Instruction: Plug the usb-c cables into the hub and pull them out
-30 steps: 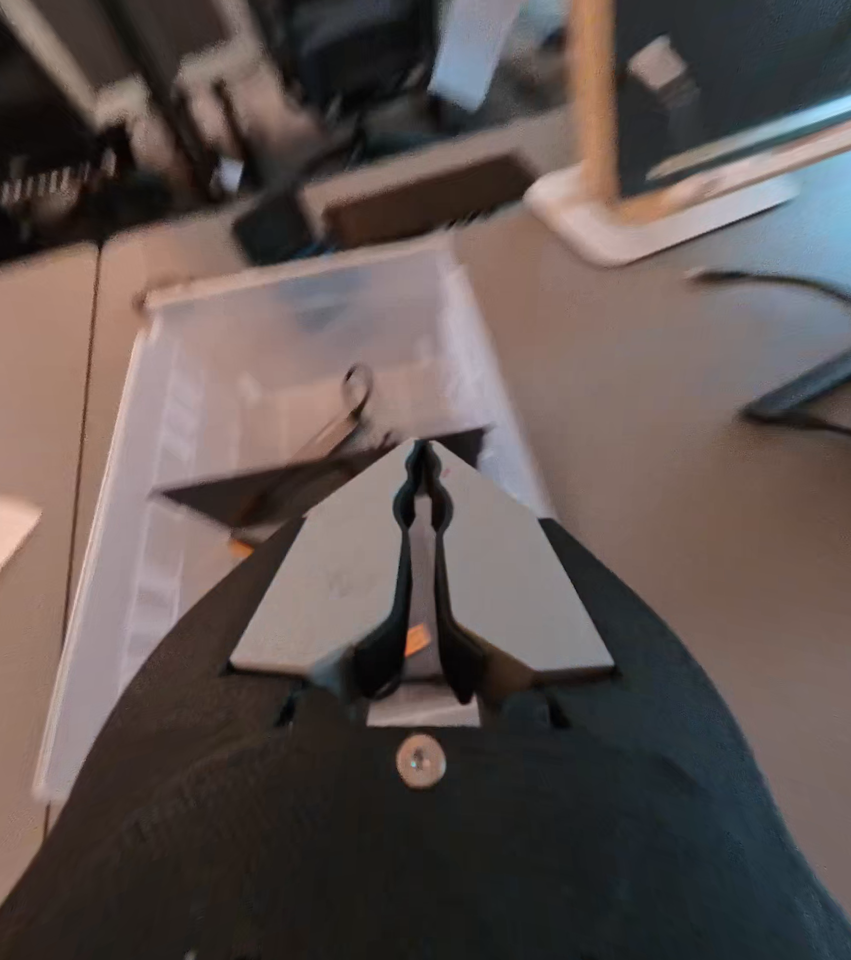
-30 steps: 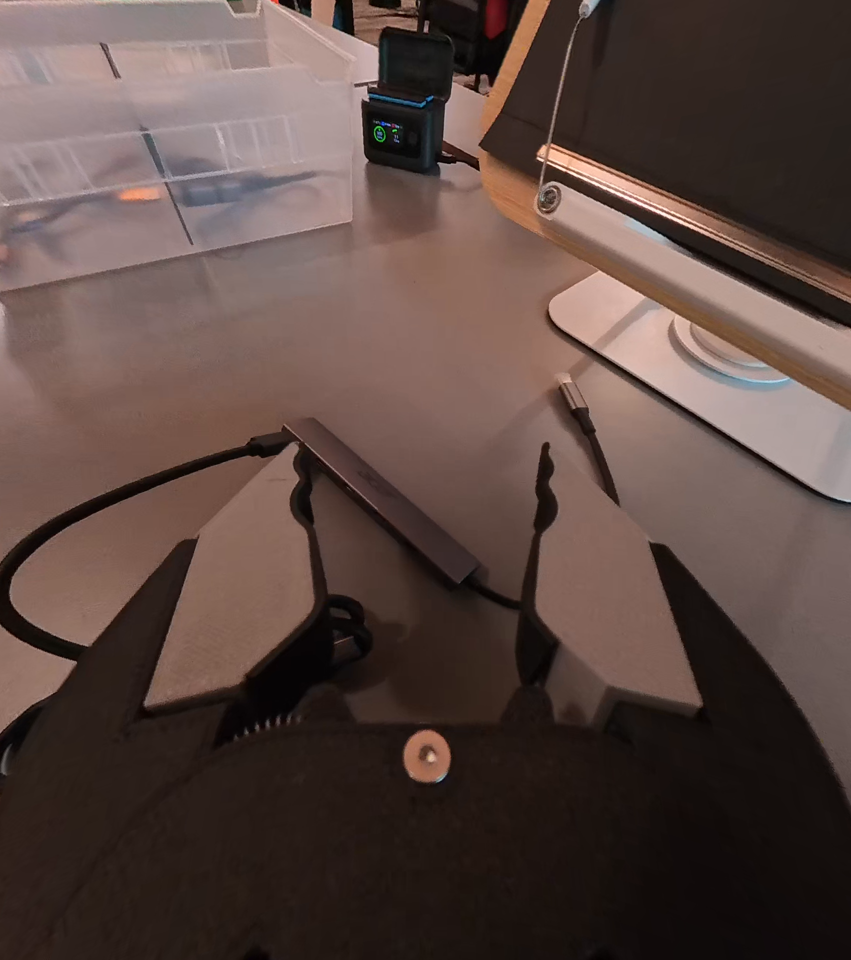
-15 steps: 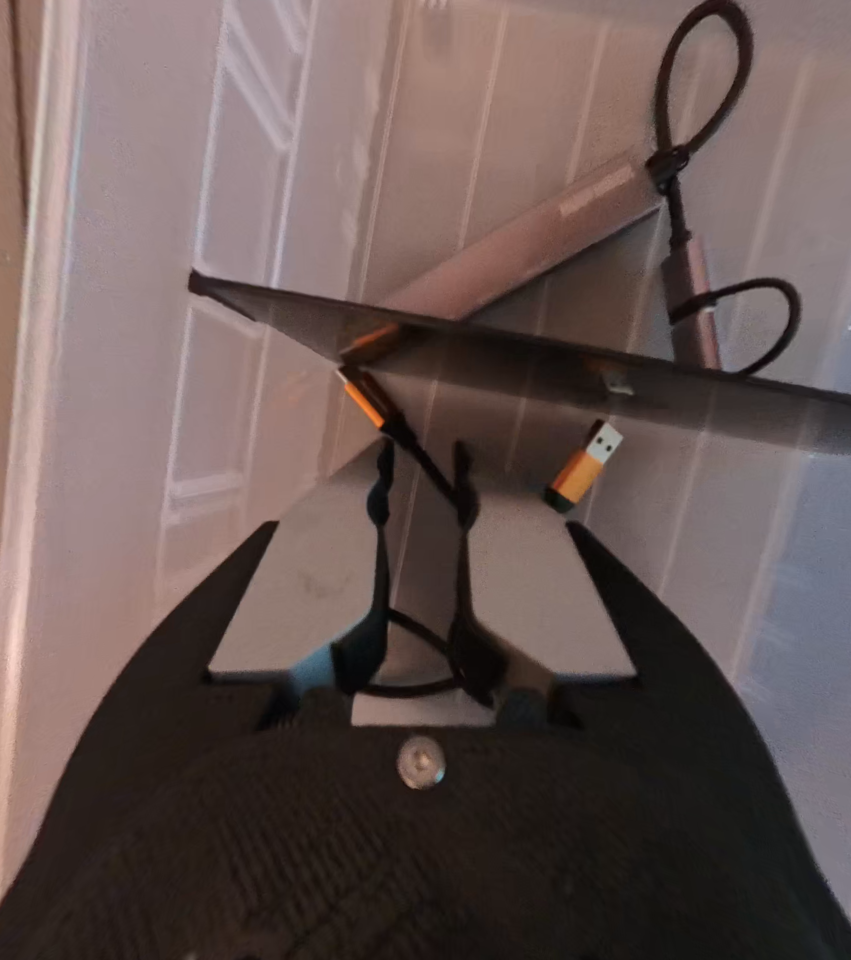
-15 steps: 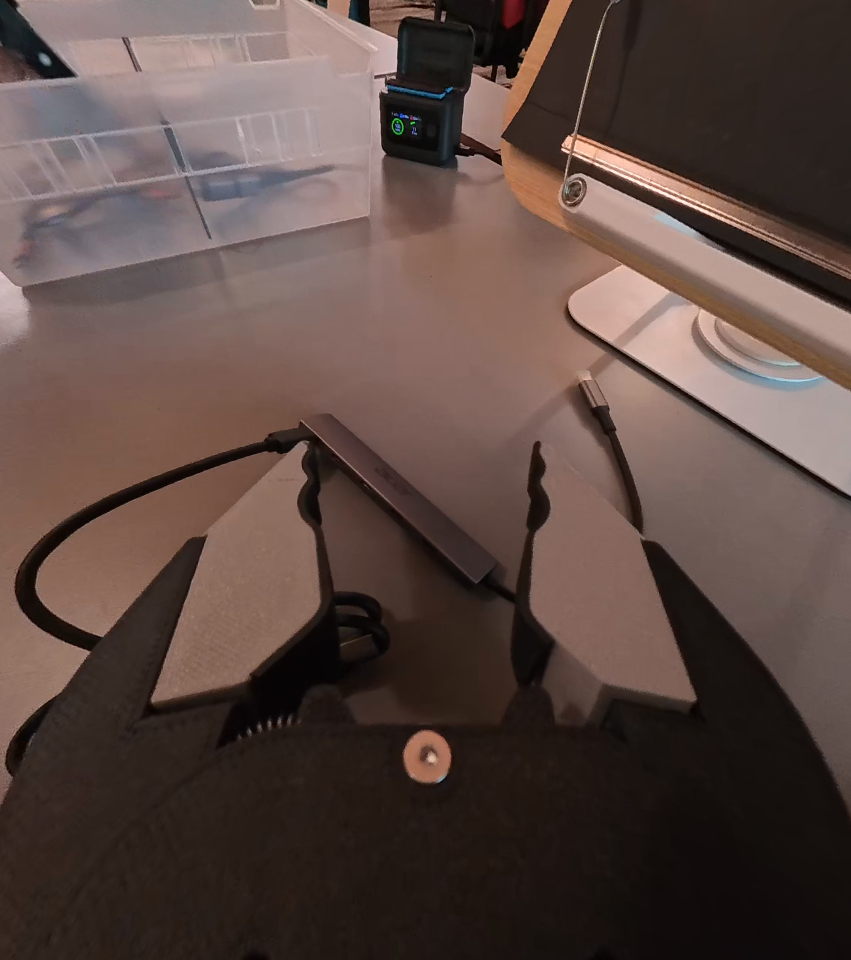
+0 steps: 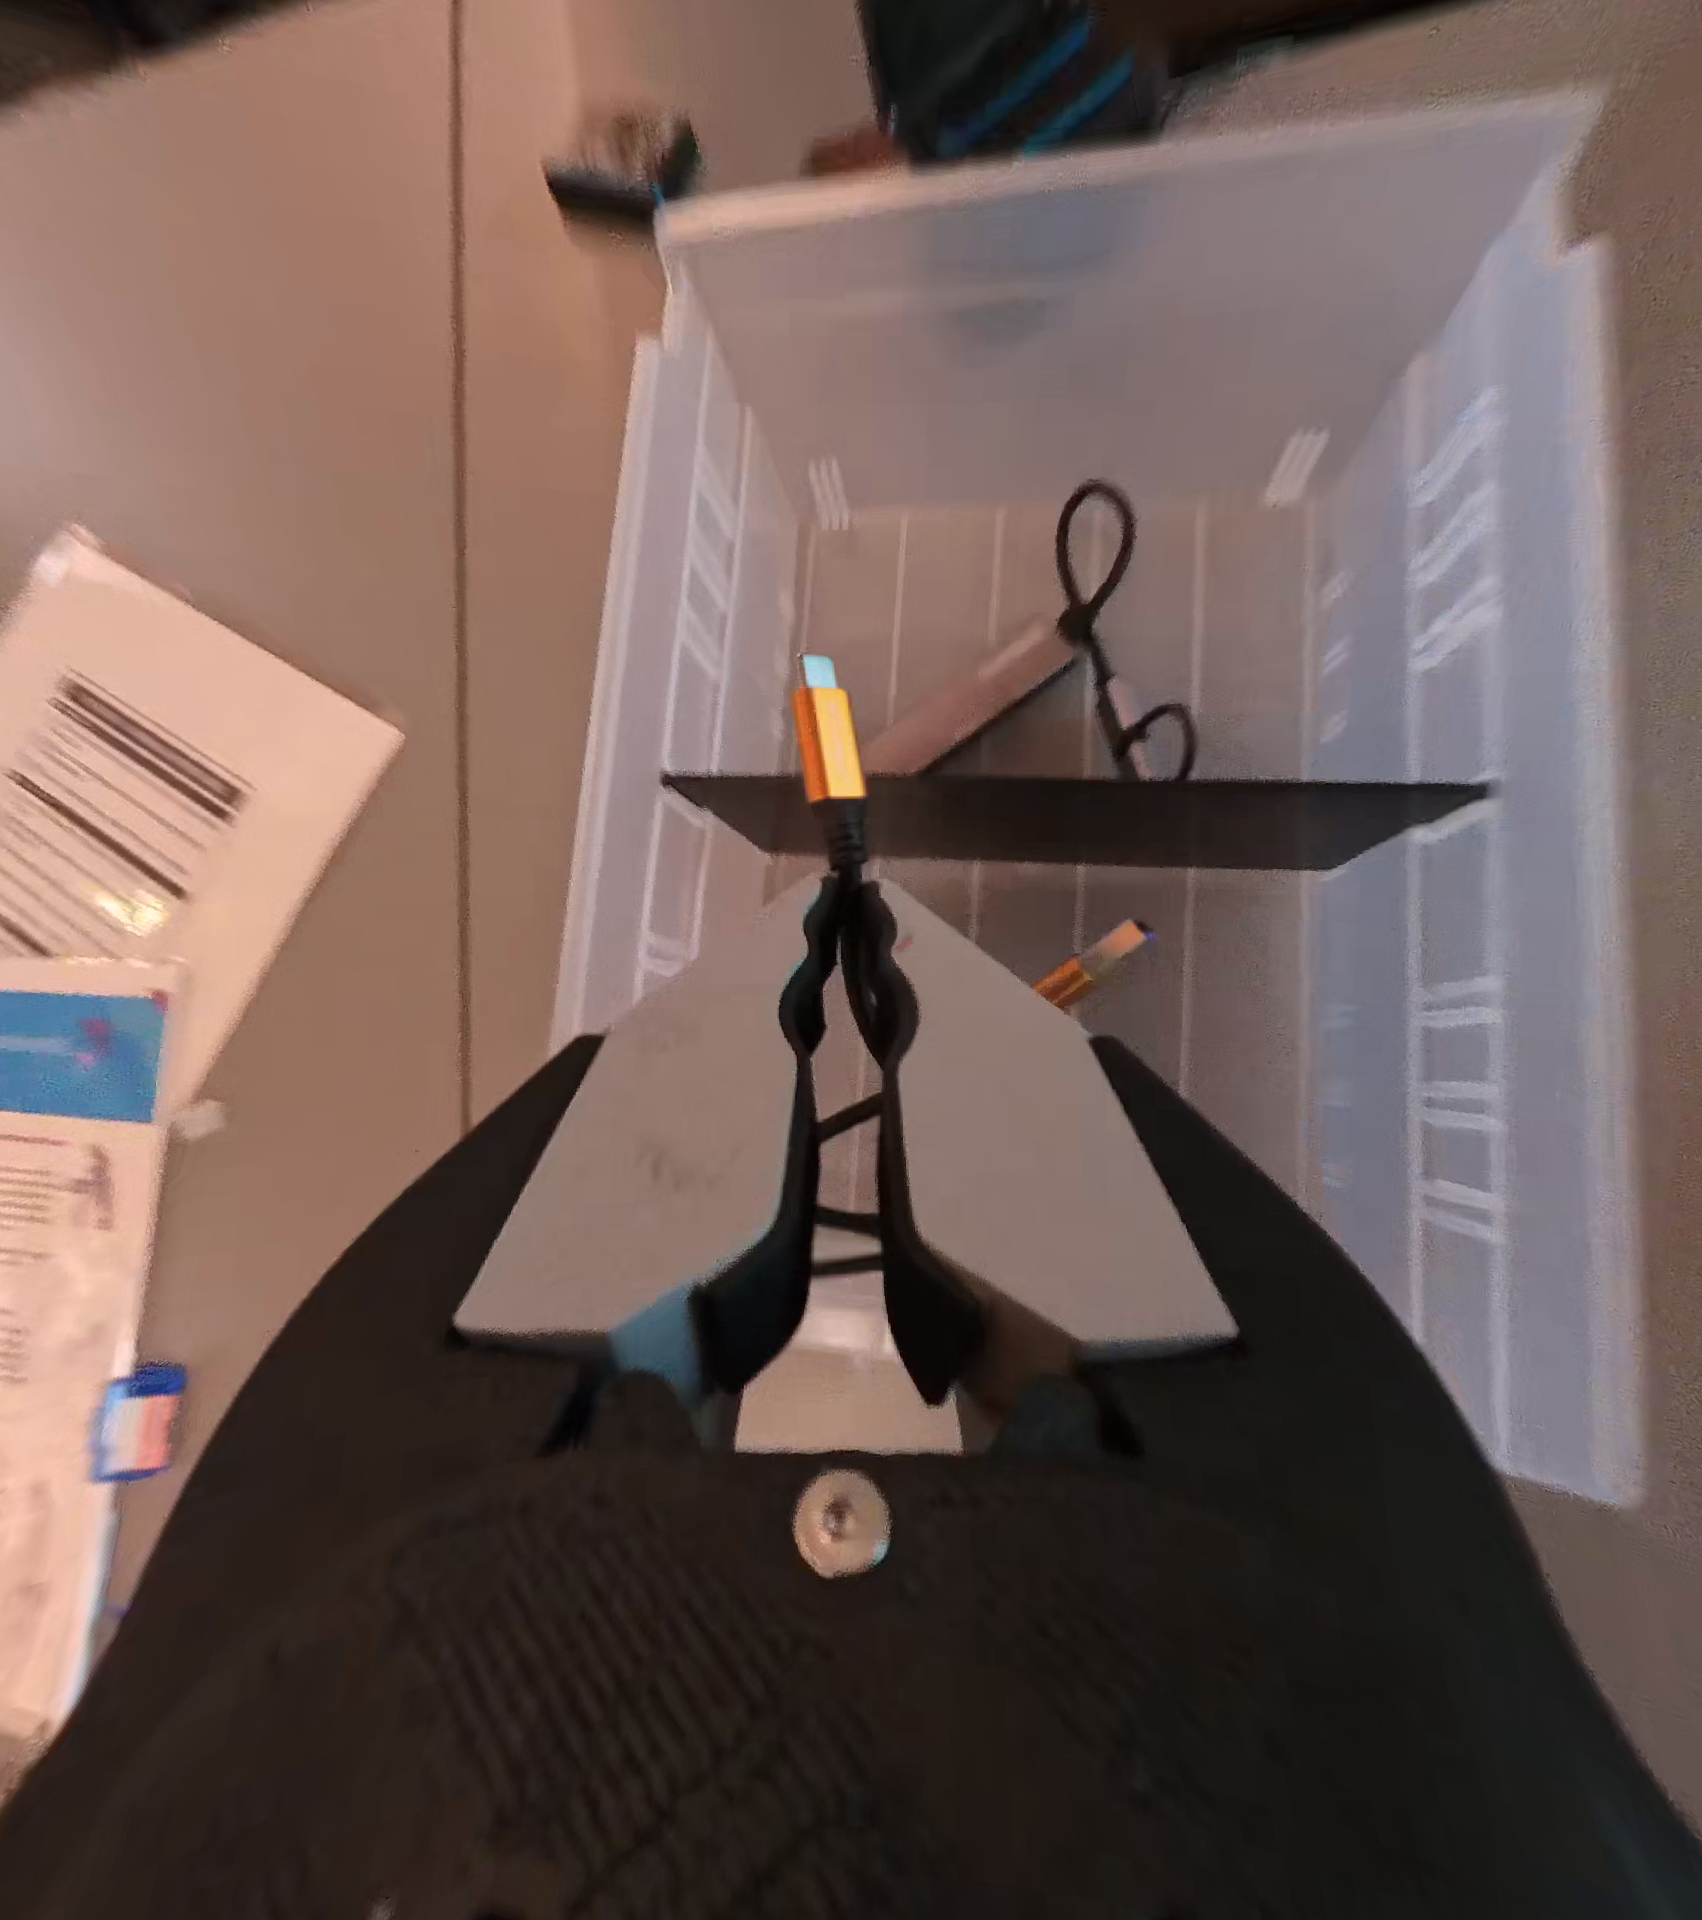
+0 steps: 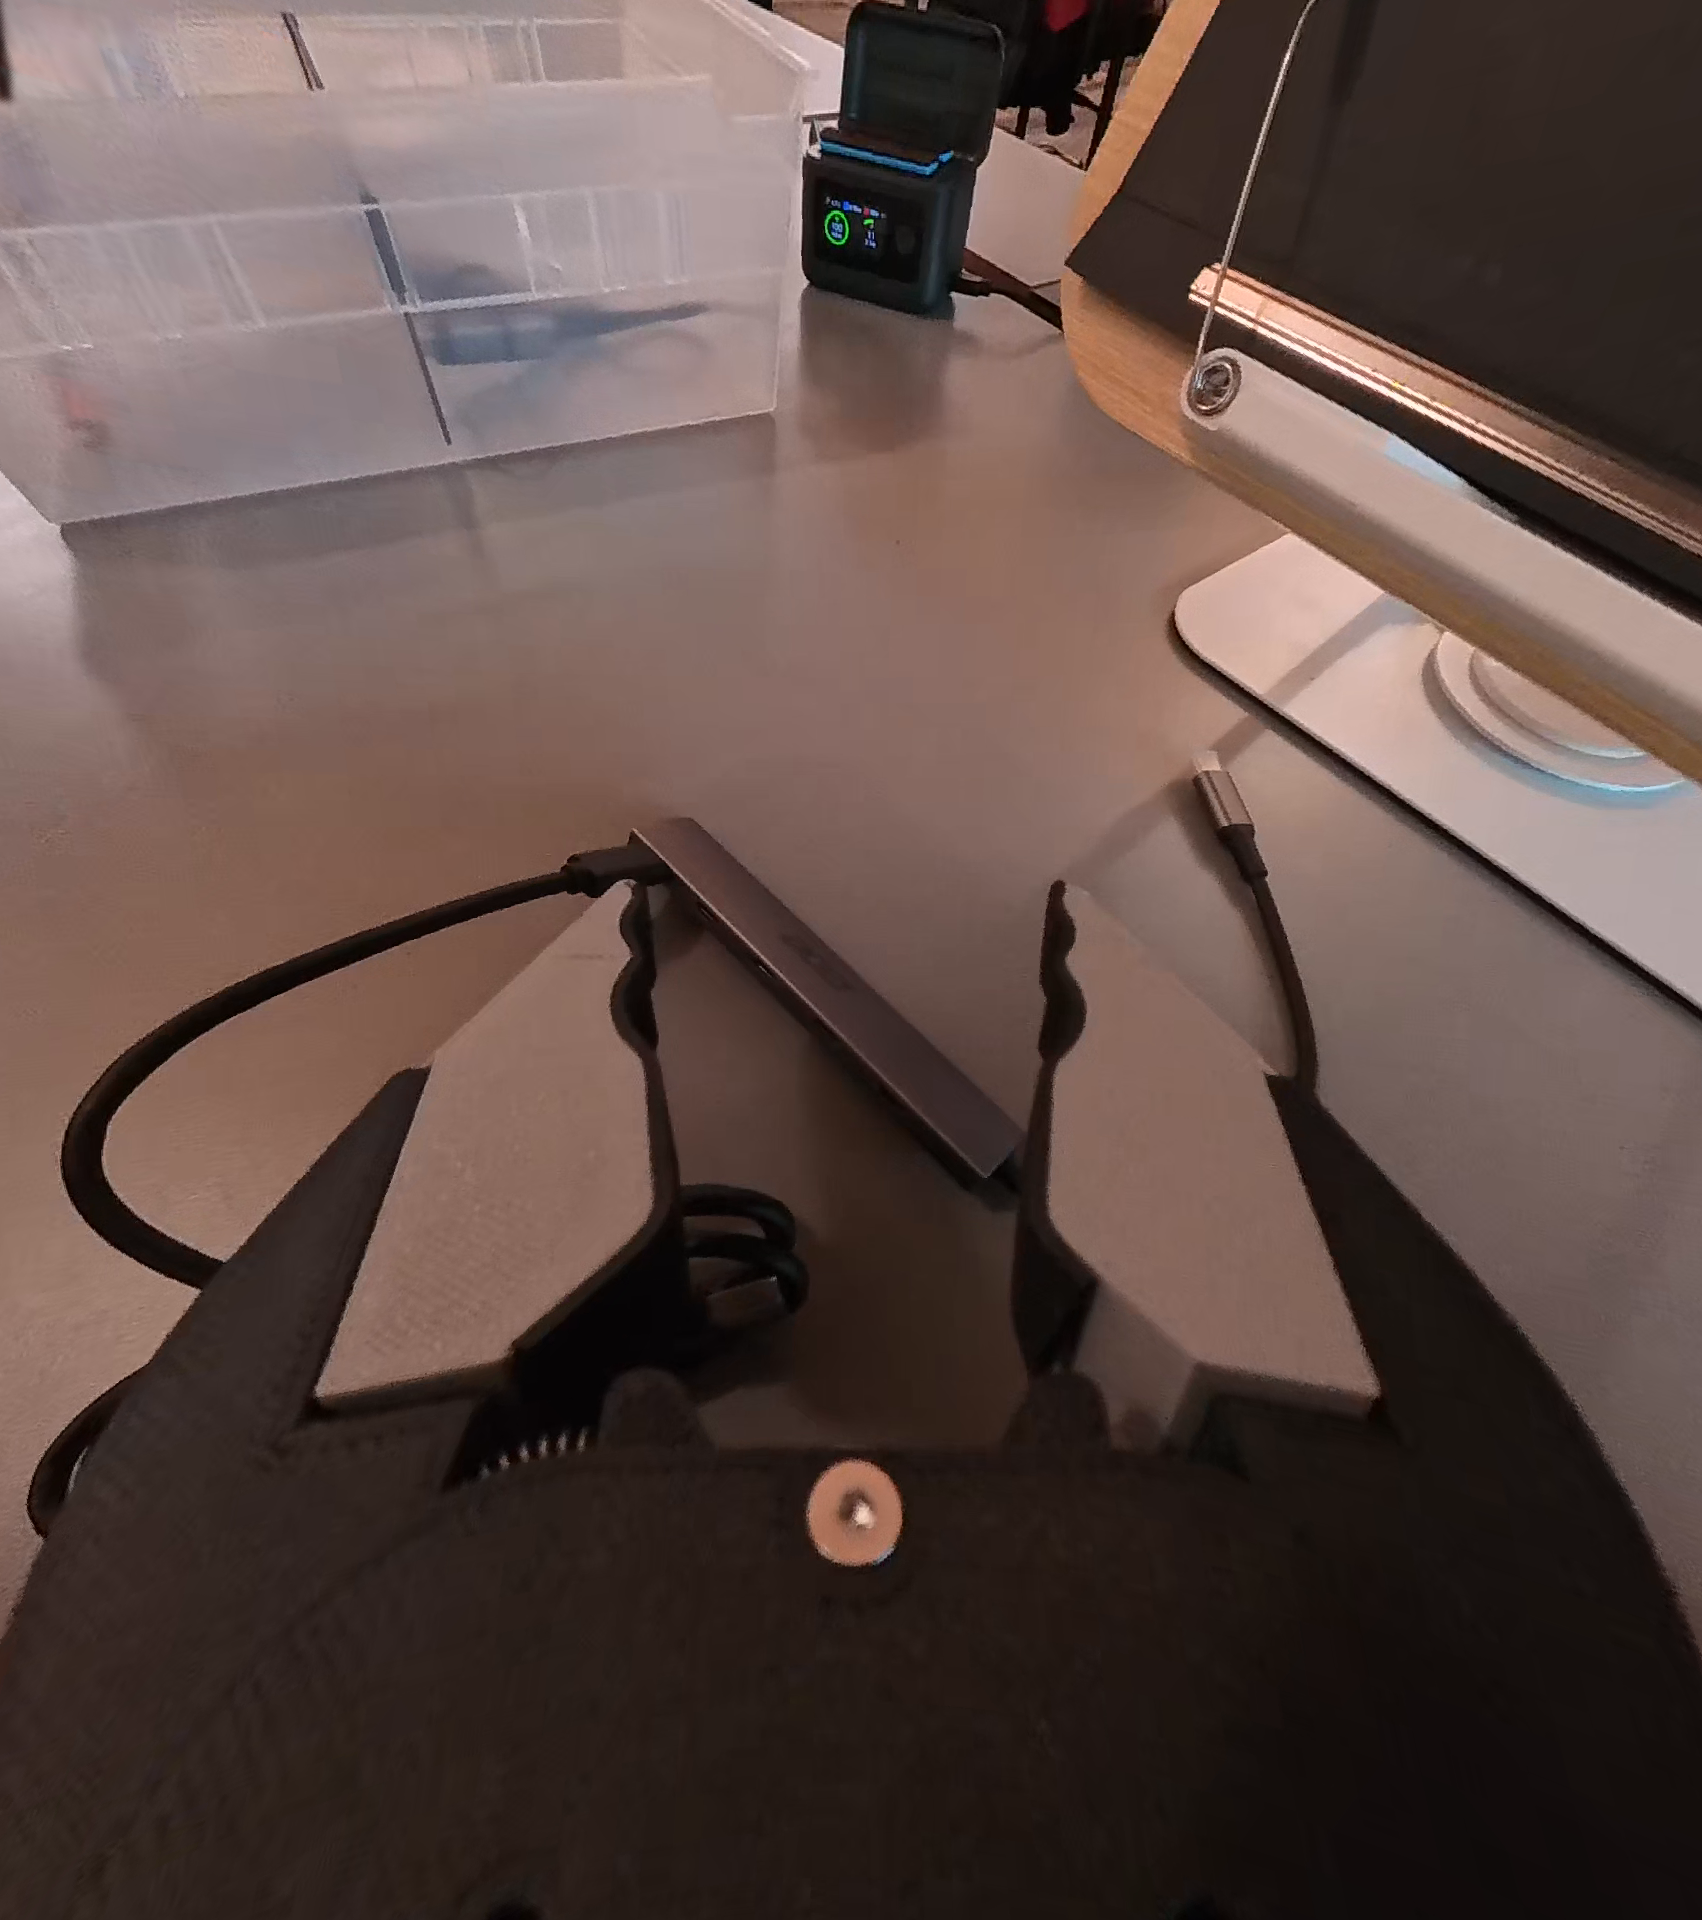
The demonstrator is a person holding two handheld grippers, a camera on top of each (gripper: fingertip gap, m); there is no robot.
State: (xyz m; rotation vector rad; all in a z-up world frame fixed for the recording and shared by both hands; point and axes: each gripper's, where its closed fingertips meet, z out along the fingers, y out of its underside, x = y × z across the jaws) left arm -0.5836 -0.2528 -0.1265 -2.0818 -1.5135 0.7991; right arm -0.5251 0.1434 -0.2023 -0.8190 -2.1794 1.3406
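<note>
My left gripper (image 5: 849,902) is shut on the black cord of an orange-ended cable (image 5: 828,746), held above a clear plastic bin (image 5: 1512,727). Its plug points up and away. The cable's other orange plug (image 5: 1091,968) hangs just right of my fingers. A second grey hub (image 5: 972,707) with a black looped cord lies behind the bin's dark divider (image 5: 1138,826). My right gripper (image 6: 842,904) is open and low over the desk, its fingers on either side of a slim dark grey hub (image 6: 826,982). A black cable (image 6: 307,987) is plugged into the hub's far end. A loose grey-tipped plug (image 6: 1226,800) lies to the right.
A monitor on a white base (image 6: 1449,727) stands at the right. A small dark charger case with a lit screen (image 6: 878,223) sits behind the clear bin (image 6: 359,260). White printed papers and a box (image 5: 47,935) lie left of the bin.
My left gripper has shut on the orange cable's cord and lifted it out of the bin, with the view pulling back. My right gripper stays open over the hub, shifted only slightly.
</note>
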